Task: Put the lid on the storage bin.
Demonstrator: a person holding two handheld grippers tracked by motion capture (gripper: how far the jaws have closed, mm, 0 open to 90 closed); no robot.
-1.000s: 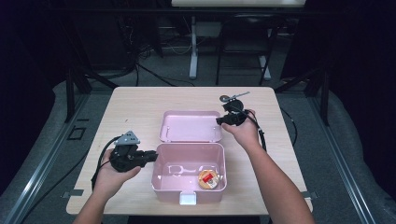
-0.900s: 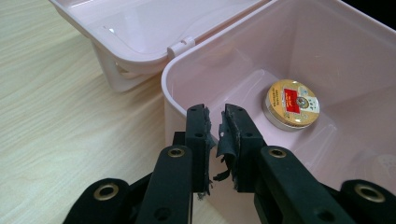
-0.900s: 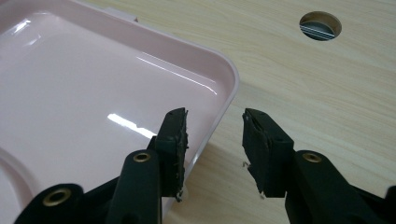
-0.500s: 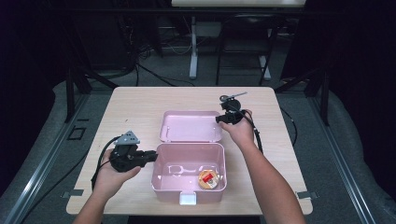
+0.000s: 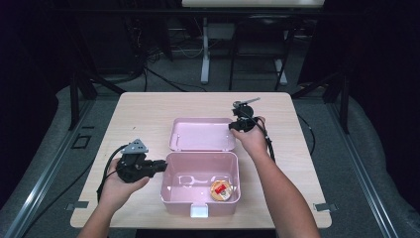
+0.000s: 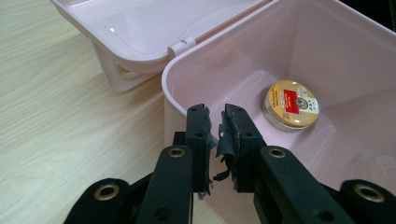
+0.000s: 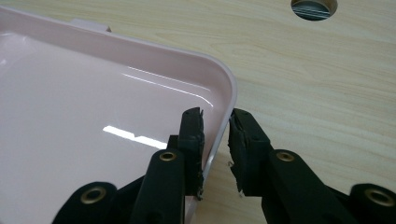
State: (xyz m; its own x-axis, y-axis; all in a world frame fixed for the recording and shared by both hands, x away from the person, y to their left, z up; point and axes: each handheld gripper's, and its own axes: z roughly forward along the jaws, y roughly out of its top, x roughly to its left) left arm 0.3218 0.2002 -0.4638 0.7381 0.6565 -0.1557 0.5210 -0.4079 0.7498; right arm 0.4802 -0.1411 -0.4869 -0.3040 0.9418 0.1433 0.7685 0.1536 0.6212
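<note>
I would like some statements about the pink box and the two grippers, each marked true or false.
1. The pink box stands open, its lid lying flat behind it. True.
2. A round tin lies inside the box. True.
3. The left gripper holds the tin. False: its jaws sit at the box's wall, apart from the tin.
4. The right gripper has the lid's rim between its jaws, which have just been closing. True.
5. The tin lies on the lid. False: it lies on the box's floor.
</note>
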